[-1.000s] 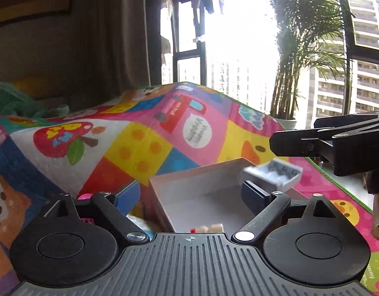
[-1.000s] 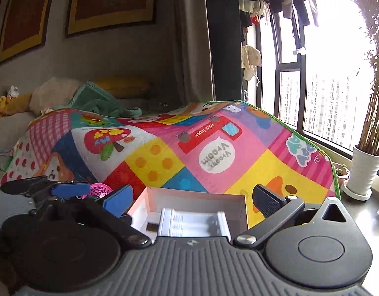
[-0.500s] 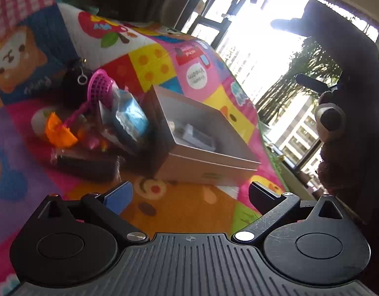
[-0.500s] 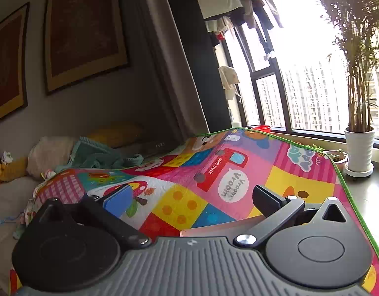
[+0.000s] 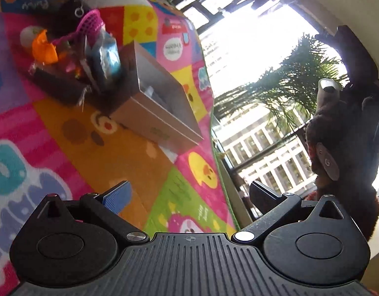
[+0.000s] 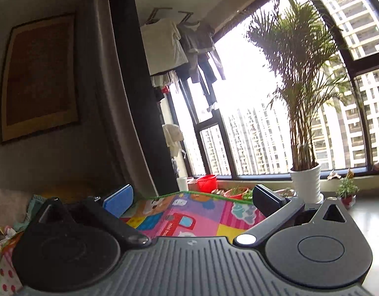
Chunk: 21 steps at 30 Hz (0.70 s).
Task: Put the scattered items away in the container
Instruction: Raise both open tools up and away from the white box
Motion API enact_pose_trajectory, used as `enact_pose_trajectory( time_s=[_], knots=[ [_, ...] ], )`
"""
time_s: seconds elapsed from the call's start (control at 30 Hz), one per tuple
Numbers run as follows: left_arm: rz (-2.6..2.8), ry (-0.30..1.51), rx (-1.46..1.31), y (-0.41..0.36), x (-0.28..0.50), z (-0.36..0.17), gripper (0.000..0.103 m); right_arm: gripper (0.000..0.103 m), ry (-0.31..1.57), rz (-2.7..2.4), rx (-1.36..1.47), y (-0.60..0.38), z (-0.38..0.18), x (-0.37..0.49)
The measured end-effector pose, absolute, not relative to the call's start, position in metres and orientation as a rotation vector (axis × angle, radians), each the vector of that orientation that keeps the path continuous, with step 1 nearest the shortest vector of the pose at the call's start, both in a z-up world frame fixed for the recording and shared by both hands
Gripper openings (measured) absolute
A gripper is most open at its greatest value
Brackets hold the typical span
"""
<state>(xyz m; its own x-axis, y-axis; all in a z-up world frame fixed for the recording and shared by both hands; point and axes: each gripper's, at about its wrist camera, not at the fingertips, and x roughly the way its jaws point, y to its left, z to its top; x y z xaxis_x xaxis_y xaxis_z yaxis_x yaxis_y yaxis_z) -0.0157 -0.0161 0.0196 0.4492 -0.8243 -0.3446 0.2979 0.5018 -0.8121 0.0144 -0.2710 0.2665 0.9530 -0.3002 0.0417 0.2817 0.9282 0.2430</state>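
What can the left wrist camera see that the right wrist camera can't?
Only the left shows the box and the toy pile beside it, not yet tidied. Only the right shows the picture on the wall, the hanging clothes and the red bucket. Both show the mat, the palm and open, empty tongs.

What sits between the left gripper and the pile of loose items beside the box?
Nothing visible. The left gripper has open, empty jaws, and only bare play mat lies between it and the pile, which crowds against the box.
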Motion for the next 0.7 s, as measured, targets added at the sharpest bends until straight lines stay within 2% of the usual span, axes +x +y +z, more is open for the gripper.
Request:
enact_pose_trajectory(
  time_s=[0.07, 0.17, 0.23, 0.3, 0.5, 0.6, 0.7],
  knots=[
    [-0.829, 0.840, -0.647, -0.022, -0.031, 0.022, 0.103, 0.103, -0.140, -0.388, 0.199, -0.279, 0.267, 0.014],
    [-0.850, 0.939, -0.452, -0.010, -0.053, 0.024, 0.103, 0.103, -0.107, -0.422, 0.207, -0.296, 0.260, 0.024],
    [-0.803, 1.014, -0.399, 0.028, -0.060, 0.032, 0.103, 0.103, -0.057, -0.393, 0.185, -0.296, 0.245, 0.029],
    [-0.661, 1.015, -0.328, 0.079, -0.069, 0.052, 0.103, 0.103, -0.044, -0.347, 0.148, -0.285, 0.222, 0.024],
    [0.101, 0.704, 0.095, 0.179, -0.074, 0.141, 0.103, 0.103, -0.020, -0.149, 0.167, -0.223, 0.164, 0.007],
    [0.245, 0.563, 0.093, 0.197, -0.060, 0.169, 0.103, 0.103, -0.035, -0.091, 0.167, -0.207, 0.157, 0.006],
    [0.175, 0.477, -0.019, 0.191, -0.042, 0.171, 0.103, 0.103, 0.022, -0.055, 0.204, -0.231, 0.159, 0.013]
  ],
)
